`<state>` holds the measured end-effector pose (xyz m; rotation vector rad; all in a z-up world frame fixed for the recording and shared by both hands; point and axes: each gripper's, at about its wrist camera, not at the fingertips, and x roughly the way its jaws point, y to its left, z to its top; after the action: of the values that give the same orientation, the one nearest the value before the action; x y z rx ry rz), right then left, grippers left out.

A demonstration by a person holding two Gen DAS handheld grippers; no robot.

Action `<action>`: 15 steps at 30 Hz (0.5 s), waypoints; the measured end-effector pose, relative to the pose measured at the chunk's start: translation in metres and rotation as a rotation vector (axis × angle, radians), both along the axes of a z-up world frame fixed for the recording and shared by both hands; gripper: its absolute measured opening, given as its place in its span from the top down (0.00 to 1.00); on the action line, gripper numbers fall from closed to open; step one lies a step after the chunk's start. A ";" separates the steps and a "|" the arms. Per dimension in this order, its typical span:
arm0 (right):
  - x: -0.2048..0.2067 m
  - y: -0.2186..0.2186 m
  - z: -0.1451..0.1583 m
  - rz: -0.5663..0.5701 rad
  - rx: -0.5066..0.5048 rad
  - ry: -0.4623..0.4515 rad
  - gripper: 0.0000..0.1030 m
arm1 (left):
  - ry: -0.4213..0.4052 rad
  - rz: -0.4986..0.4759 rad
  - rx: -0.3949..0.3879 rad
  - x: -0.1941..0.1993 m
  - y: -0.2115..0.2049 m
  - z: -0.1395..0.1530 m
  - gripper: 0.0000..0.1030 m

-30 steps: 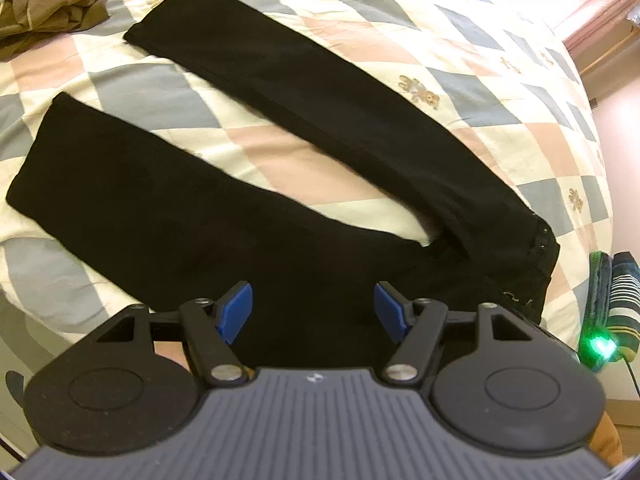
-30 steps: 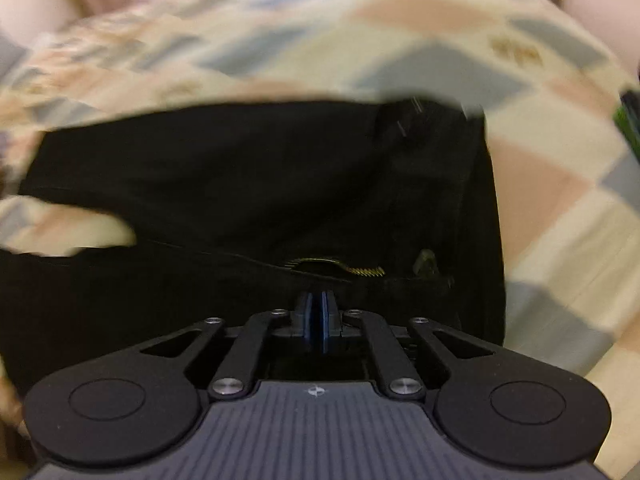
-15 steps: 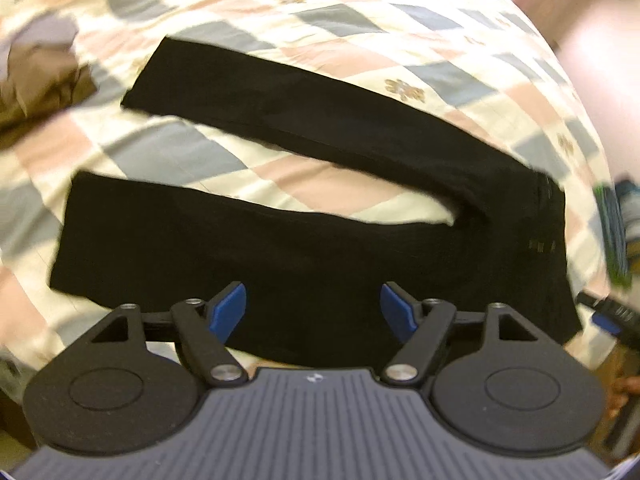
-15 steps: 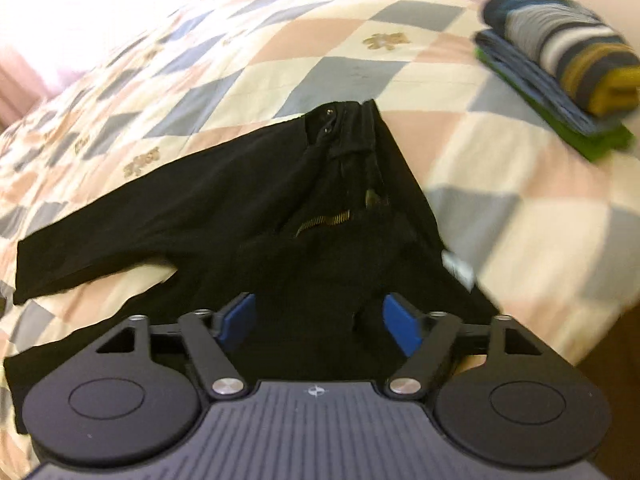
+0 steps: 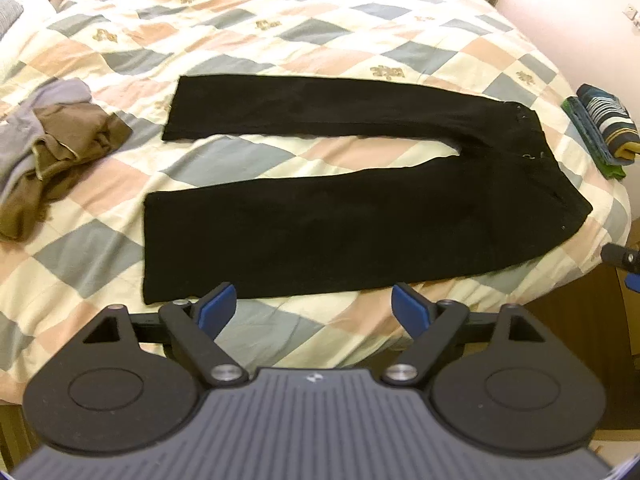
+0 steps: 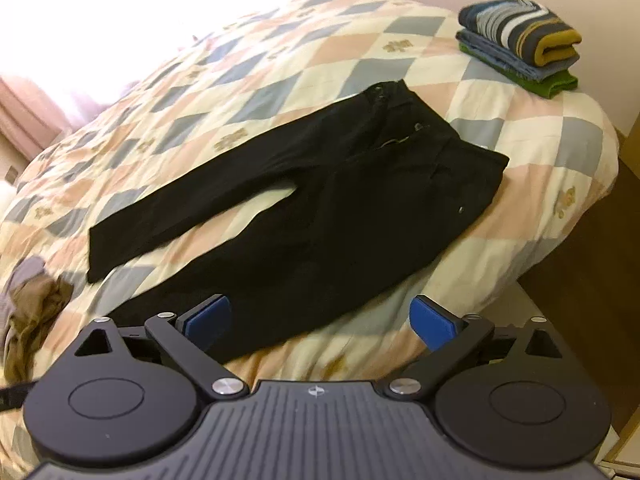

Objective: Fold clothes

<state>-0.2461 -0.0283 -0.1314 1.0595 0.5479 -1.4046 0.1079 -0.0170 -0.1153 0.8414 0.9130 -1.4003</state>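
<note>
A pair of black trousers lies flat on the checked quilt, legs spread to the left, waistband at the right. In the right wrist view the same black trousers run from lower left up to the waistband at upper right. My left gripper hangs above the bed's near edge, just short of the nearer leg, its jaws opening with nothing between them. My right gripper hovers over the near edge too, its jaws still opening and empty.
A crumpled heap of brown and grey clothes lies at the left of the bed. A folded stack of striped, blue and green garments sits at the bed's right corner. Part of the other gripper shows at the right edge.
Both grippers have pulled back and up from the trousers. The right one, shut at the fly a second ago, has opened wide and let go. The left jaws have widened.
</note>
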 end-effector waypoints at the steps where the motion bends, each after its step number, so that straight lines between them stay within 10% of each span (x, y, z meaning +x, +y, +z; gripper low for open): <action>1: 0.005 0.008 0.006 0.009 -0.008 0.012 0.03 | -0.005 -0.004 -0.013 0.002 0.006 0.005 0.17; 15: 0.037 0.055 0.024 0.059 -0.056 0.077 0.02 | 0.001 -0.008 -0.073 0.011 0.065 0.024 0.13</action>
<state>-0.2096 0.0271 -0.1077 0.9406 0.5881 -1.4048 0.1187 0.0485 -0.0917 0.7899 0.8549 -1.4326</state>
